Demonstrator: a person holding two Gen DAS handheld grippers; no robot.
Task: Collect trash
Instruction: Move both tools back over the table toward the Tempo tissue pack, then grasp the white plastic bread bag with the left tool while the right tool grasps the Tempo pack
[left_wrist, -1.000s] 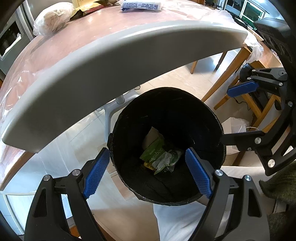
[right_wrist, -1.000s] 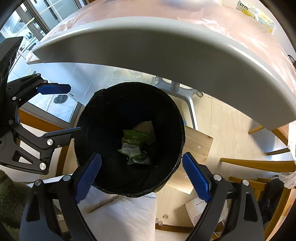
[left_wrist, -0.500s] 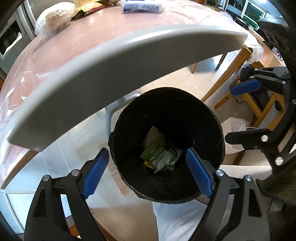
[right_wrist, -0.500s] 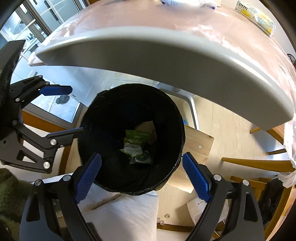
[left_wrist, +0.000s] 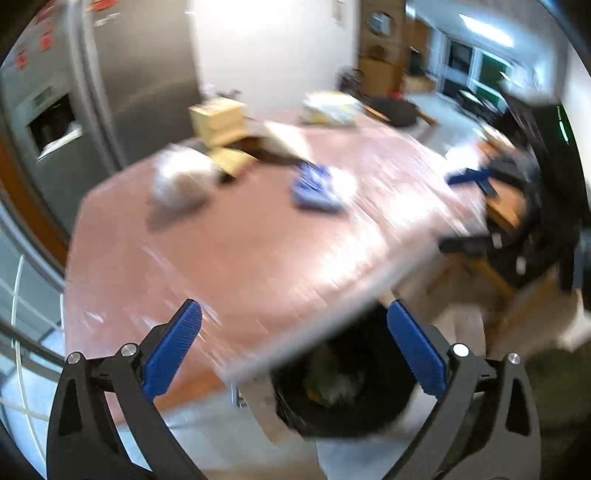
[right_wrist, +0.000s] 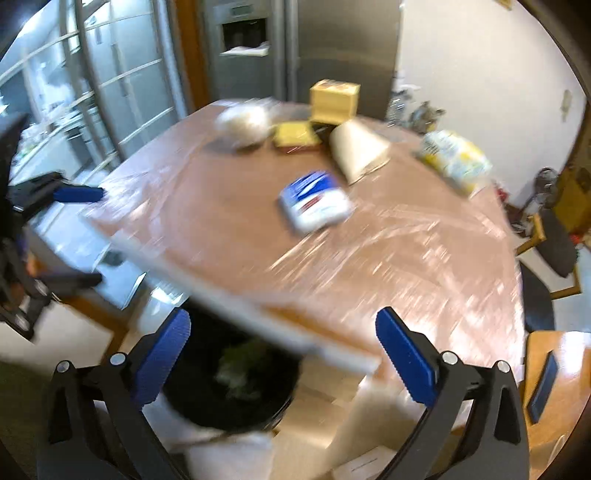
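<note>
Both views are motion-blurred. A black trash bin stands on the floor under the table's near edge, with green wrappers inside; it also shows in the right wrist view. On the plastic-covered table lie a blue-and-white packet, a white crumpled bag and a yellow-white pack. My left gripper is open and empty above the table edge. My right gripper is open and empty too. Each gripper shows at the side of the other's view.
A tan paper cone, a yellow box and a flat yellow pad sit at the table's far side. A steel fridge stands behind. Wooden chairs stand to the right. A white cushion lies beside the bin.
Both grippers have swung up from looking down into the bin to looking across the tabletop. The bin has dropped to the bottom of both views. Both stay open and empty.
</note>
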